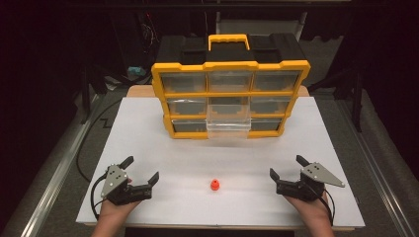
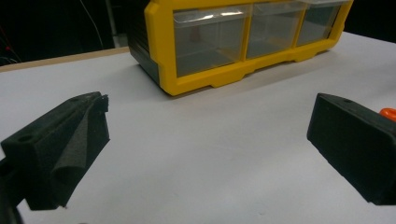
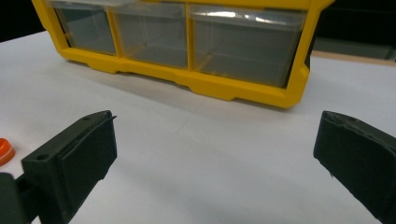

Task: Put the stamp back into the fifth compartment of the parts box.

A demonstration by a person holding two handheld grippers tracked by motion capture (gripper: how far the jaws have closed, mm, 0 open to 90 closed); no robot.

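Observation:
A small orange part (image 1: 215,184) lies on the white table (image 1: 163,148) near the front, midway between my two grippers. Its edge peeks out at the right in the left gripper view (image 2: 388,113) and at the left in the right gripper view (image 3: 4,150). My left gripper (image 1: 142,170) rests at the front left, open, nothing between its jaws. My right gripper (image 1: 287,167) rests at the front right, also open and empty. A yellow drawer cabinet (image 1: 230,98) stands at the back, its bottom middle clear drawer (image 1: 228,126) pulled out.
The cabinet (image 2: 243,42) (image 3: 196,46) has three rows of clear drawers and a yellow handle (image 1: 228,39) on top. Dark equipment and cables lie beyond the table. A cable trails off the table's left side.

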